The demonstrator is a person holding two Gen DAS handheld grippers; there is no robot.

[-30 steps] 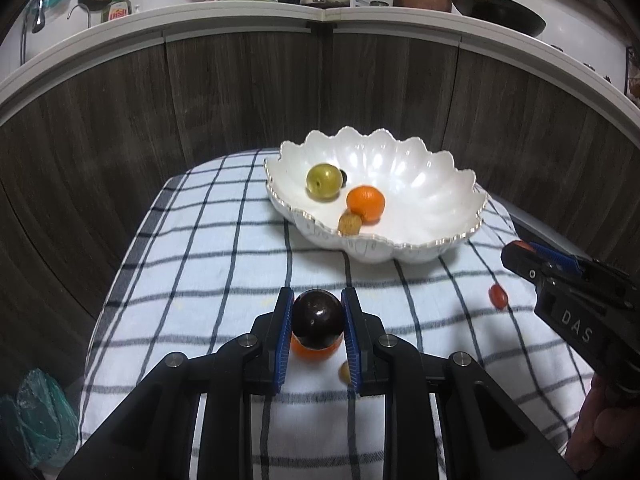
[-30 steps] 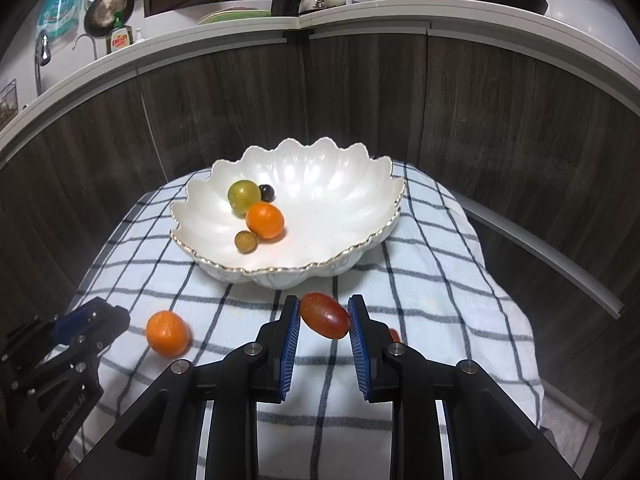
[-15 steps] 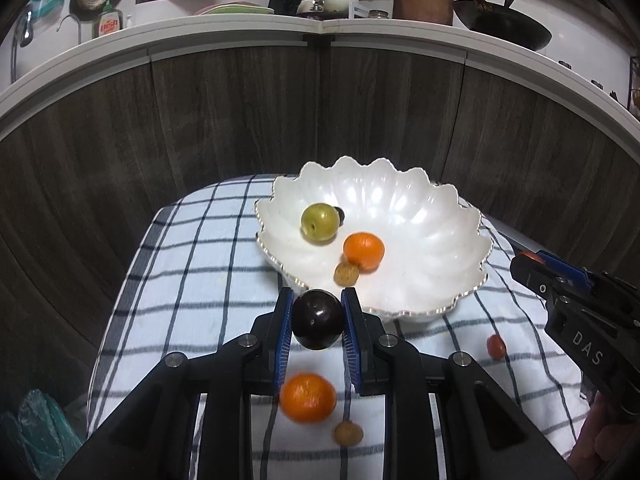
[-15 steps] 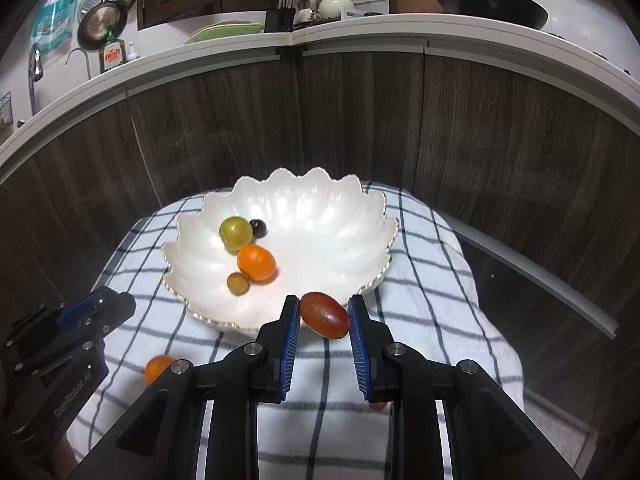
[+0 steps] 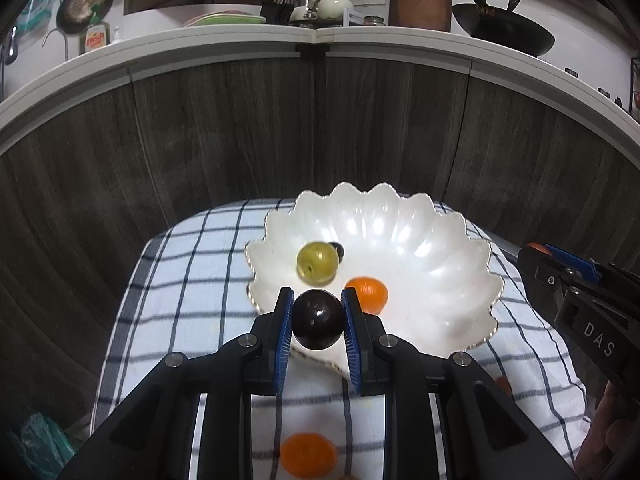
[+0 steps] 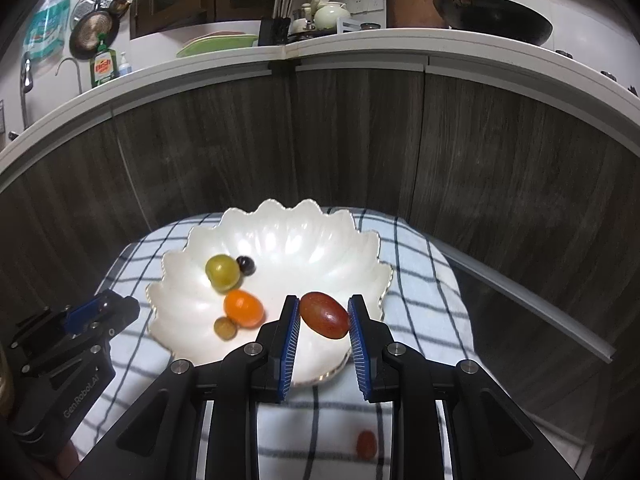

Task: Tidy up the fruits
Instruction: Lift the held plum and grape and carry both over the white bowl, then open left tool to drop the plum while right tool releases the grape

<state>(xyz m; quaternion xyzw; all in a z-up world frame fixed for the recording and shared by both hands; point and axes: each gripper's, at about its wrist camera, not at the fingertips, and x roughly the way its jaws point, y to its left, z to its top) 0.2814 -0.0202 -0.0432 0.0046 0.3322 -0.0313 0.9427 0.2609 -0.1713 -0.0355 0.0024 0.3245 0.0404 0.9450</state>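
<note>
Left gripper [image 5: 316, 330]: blue-padded jaws clamped on a dark purple plum [image 5: 318, 319], held above the near rim of the bowl.

Right gripper [image 6: 324, 330]: jaws closed on an oblong red grape tomato [image 6: 324, 315], tilted between the pads, over the bowl's near right edge.

White scalloped bowl [image 6: 332, 248]: stands on a blue-and-white checked cloth [image 6: 416, 280]. Contents: one green plum [image 6: 222, 272], one small dark berry [image 6: 245, 265] touching it behind, one mandarin [image 6: 243, 308], one small brownish fruit [image 6: 225, 328] just beside the mandarin.

Loose on the cloth, outside the bowl: a second mandarin [image 5: 307, 458] below the left gripper; a small red tomato [image 6: 366, 444] below the right gripper.

Background: dark wood panel wall [image 5: 200, 140], white countertop [image 5: 360, 40] bearing a wok [image 5: 504, 32] and teapot [image 5: 332, 4].
</note>
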